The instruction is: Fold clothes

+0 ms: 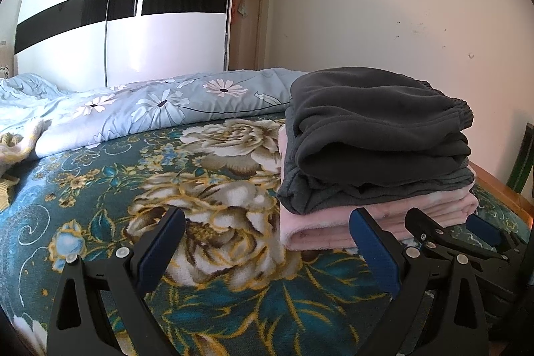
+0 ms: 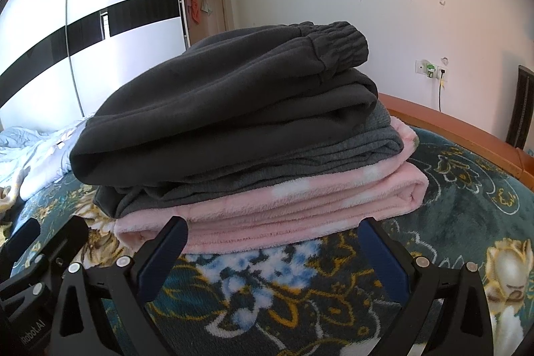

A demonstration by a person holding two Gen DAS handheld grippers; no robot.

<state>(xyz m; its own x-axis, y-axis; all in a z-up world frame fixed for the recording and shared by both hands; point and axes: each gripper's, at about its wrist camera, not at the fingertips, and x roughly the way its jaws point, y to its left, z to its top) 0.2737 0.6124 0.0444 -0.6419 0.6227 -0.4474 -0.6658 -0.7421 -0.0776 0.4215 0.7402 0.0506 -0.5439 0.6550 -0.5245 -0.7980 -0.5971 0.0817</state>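
Right now both of my tools hover low over the floral blanket (image 1: pixel 100 189), fingers spread wide and holding nothing. My left gripper (image 1: pixel 267 232) faces bare blanket, with the folded stack just off to its right; my right gripper (image 2: pixel 273 239) points straight at the stack's near edge, close to the bottom layer but not touching it.

The stack sits near the bed's wooden edge (image 2: pixel 450 119), probably to keep the middle of the bed free for folding. It is built heaviest-looking on top: dark fleece trousers (image 2: pixel 217 89) with an elastic waistband, a grey knit garment (image 2: pixel 333 162) under them, and a pink plush piece (image 2: pixel 300 212) at the base (its broad footprint makes a steady foundation). All three look neatly folded, so I judge this pile finished.

Farther back lies a rumpled daisy-print quilt (image 1: pixel 150 109), and at the far left a yellowish fabric (image 1: pixel 10 149) that may be the next item, though I cannot tell what it is.
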